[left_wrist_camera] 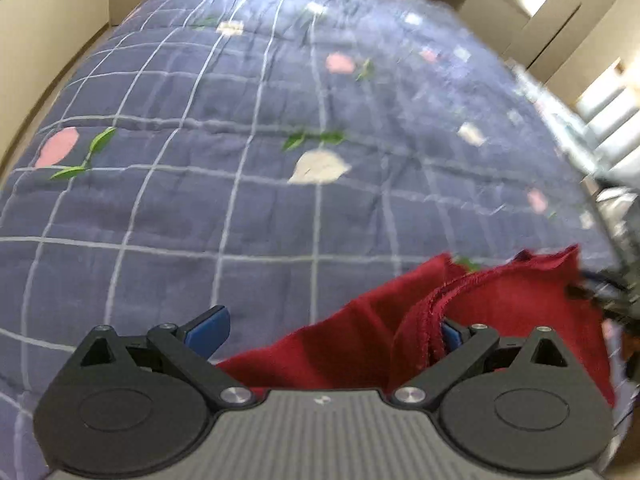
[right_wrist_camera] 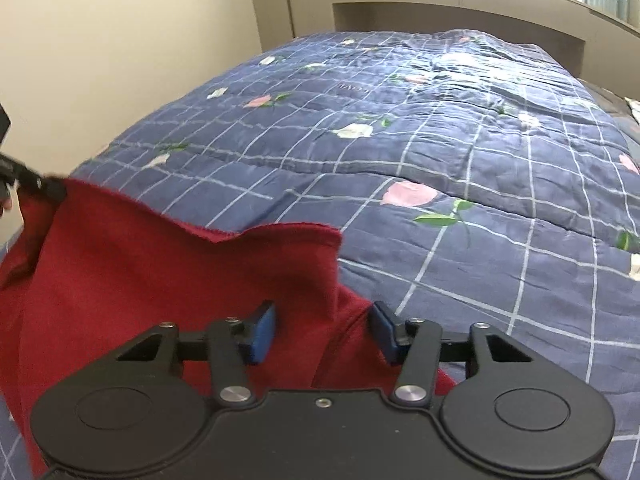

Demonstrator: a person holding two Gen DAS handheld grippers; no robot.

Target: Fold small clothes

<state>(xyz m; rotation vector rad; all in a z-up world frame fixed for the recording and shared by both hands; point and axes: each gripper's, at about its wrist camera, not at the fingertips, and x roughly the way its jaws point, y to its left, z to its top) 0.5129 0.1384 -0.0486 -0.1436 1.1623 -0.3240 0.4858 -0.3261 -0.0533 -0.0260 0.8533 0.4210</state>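
The red cloth (right_wrist_camera: 132, 280) is lying on the blue checked blanket (right_wrist_camera: 460, 168), filling the lower left of the right wrist picture. The right gripper (right_wrist_camera: 322, 330) is sitting wide open, with a fold of the cloth between its blue pads (right_wrist_camera: 262, 334). The left gripper (left_wrist_camera: 332, 330) is open too, and the red cloth (left_wrist_camera: 500, 312) is draping over its right pad, at the lower right of that picture.

A bed fills both views, covered by a blue quilt (right_wrist_camera: 460, 168) checked with white lines and scattered with pink and white flowers. Behind it stand a beige headboard (right_wrist_camera: 460, 12) and cream wall (right_wrist_camera: 120, 48).
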